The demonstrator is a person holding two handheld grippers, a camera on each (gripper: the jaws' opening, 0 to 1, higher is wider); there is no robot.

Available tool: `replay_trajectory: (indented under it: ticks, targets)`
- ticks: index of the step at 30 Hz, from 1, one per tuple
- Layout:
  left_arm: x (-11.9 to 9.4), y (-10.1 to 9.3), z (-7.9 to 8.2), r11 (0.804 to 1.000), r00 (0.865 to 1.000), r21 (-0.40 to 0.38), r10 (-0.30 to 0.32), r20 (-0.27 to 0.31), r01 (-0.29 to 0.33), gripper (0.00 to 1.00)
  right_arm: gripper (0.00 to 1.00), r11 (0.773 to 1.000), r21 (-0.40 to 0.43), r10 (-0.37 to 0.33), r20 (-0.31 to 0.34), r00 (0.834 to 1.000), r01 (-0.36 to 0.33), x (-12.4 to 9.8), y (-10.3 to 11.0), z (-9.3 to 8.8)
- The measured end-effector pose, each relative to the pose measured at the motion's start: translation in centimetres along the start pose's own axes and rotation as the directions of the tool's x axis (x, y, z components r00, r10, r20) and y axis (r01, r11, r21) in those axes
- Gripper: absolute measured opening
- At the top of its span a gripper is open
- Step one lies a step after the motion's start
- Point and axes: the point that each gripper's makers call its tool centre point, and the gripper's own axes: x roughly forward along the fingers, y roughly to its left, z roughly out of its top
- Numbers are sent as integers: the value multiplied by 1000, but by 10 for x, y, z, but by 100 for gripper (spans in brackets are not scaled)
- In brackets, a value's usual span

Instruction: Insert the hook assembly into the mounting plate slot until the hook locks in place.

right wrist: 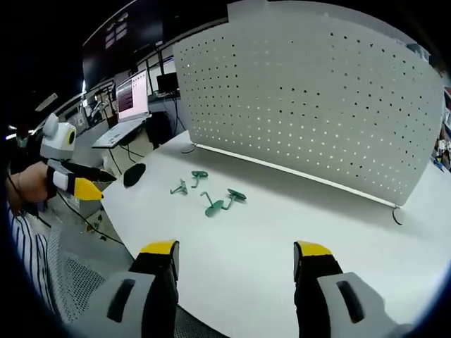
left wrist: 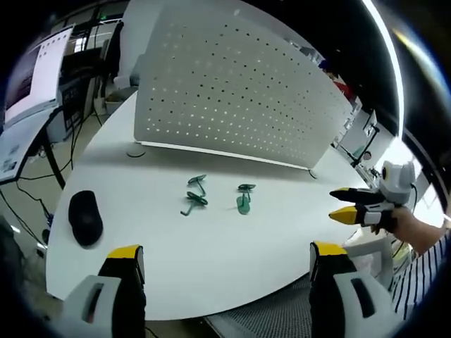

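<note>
Green hooks lie on the white table: a pair (left wrist: 195, 195) and a single one (left wrist: 244, 199) to its right. In the right gripper view the same hooks (right wrist: 211, 194) lie mid-table. Behind them stands the white perforated mounting plate (left wrist: 239, 91) (right wrist: 310, 91), upright. My left gripper (left wrist: 227, 255) is open over the near table edge, nothing between its yellow-tipped jaws. My right gripper (right wrist: 236, 253) is open too, also at a table edge, short of the hooks. The right gripper (left wrist: 347, 204) enters the left gripper view from the right, held by a hand. The left gripper (right wrist: 84, 184) shows at the left of the right gripper view.
A black mouse (left wrist: 85, 217) (right wrist: 134, 174) lies at one end of the table (left wrist: 211, 260). Monitors (right wrist: 134, 95) and desks stand beyond it. A striped sleeve (left wrist: 423, 274) shows at the right. Cables hang off the table's left side.
</note>
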Motion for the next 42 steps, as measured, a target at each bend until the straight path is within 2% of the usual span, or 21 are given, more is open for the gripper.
replay_trajectory:
  ticks: [9, 18, 29, 42]
  targets:
    - [5, 1, -4, 1000, 1000, 3, 0, -28, 0, 100, 52, 998, 49, 49, 3, 999, -49, 22, 6, 9]
    - [10, 0, -3, 1000, 999, -4, -5, -41, 5, 100, 46, 995, -46, 84, -46, 995, -86, 47, 10, 15]
    - [10, 4, -6, 1000, 998, -9, -3, -60, 3, 100, 39, 980, -145, 120, -98, 988, -134, 83, 9, 23]
    - [12, 13, -6, 1000, 997, -20, 13, -73, -14, 100, 32, 973, -160, 146, -141, 979, -168, 127, -1, 26]
